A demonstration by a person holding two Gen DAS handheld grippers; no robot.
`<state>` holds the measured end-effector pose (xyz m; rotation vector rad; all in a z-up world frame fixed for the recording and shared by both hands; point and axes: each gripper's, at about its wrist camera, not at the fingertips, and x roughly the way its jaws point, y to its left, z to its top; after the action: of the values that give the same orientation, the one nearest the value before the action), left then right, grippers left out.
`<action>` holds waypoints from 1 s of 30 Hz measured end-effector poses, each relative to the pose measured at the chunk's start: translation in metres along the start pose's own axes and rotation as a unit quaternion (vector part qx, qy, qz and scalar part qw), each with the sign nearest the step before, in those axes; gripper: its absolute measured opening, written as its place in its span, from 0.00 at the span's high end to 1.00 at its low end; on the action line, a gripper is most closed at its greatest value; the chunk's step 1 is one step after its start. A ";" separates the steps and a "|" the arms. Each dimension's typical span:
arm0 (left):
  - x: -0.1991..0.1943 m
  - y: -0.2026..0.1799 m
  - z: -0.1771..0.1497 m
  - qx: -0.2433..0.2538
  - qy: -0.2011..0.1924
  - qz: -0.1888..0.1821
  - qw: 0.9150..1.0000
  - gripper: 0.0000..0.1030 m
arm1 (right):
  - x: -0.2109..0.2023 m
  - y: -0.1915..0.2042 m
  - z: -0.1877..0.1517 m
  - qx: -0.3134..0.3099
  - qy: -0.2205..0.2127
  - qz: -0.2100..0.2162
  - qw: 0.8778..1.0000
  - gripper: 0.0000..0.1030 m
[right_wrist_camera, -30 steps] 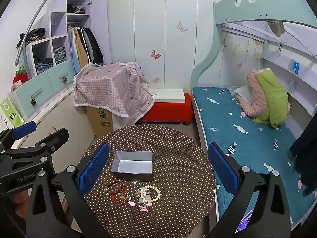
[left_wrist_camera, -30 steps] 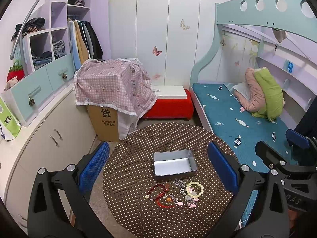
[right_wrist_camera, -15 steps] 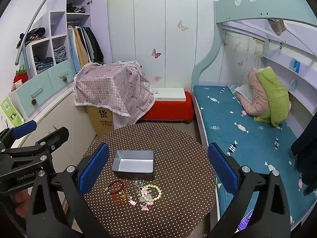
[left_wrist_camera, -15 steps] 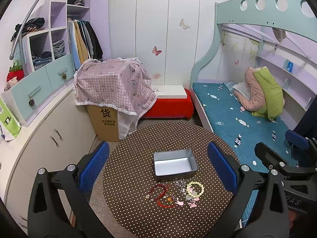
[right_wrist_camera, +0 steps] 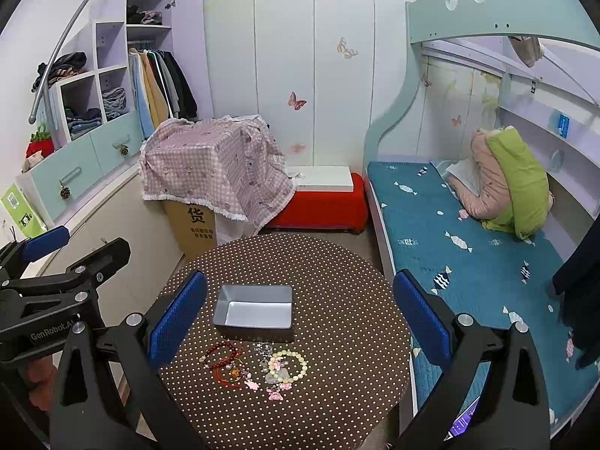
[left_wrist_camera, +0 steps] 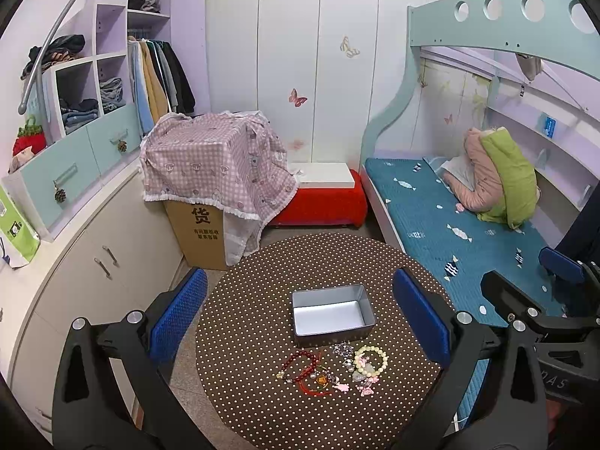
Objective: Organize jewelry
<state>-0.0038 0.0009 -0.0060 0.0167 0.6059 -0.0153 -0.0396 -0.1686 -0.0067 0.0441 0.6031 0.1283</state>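
Left wrist view: left tongs (left_wrist_camera: 300, 322) are hanging above the round dotted table (left_wrist_camera: 243, 337), spread wide, gripping nothing. A metal tin (left_wrist_camera: 333, 314) is sitting open near the table's middle, lid off, nothing visible inside. The jewelry is lying in a loose cluster just in front of the tin, on the near side: a red bead bracelet (left_wrist_camera: 300, 362) to the left, a pale bead bracelet (left_wrist_camera: 370, 360) to the right, small pink charms (left_wrist_camera: 342, 387) at the near edge of the cluster. The right tongs are showing at the right edge, over the bed (left_wrist_camera: 431, 217).

Right wrist view: right tongs (right_wrist_camera: 300, 322) are also spread wide and holding nothing, hovering over the same table (right_wrist_camera: 356, 318). The tin (right_wrist_camera: 255, 313) is sitting left of center. The red bead bracelet (right_wrist_camera: 221, 354) and pale bead bracelet (right_wrist_camera: 287, 365) are lying just in front of it, pink charms (right_wrist_camera: 275, 393) nearest the camera. The left tongs are showing at the left edge, off the table.
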 end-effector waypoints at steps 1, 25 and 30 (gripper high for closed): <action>-0.001 0.000 0.000 0.000 0.000 0.000 1.000 0.05 | 0.000 0.001 0.000 0.000 0.001 0.000 1.000 0.07; 0.001 0.000 0.001 0.000 0.001 -0.001 1.000 0.05 | 0.003 0.003 0.001 -0.001 0.004 0.000 1.000 0.07; 0.004 0.002 0.002 0.000 0.003 -0.003 1.000 0.05 | 0.004 0.004 0.000 0.000 0.005 0.000 1.000 0.07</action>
<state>0.0007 0.0028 -0.0068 0.0147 0.6119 -0.0202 -0.0373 -0.1643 -0.0086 0.0439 0.6141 0.1287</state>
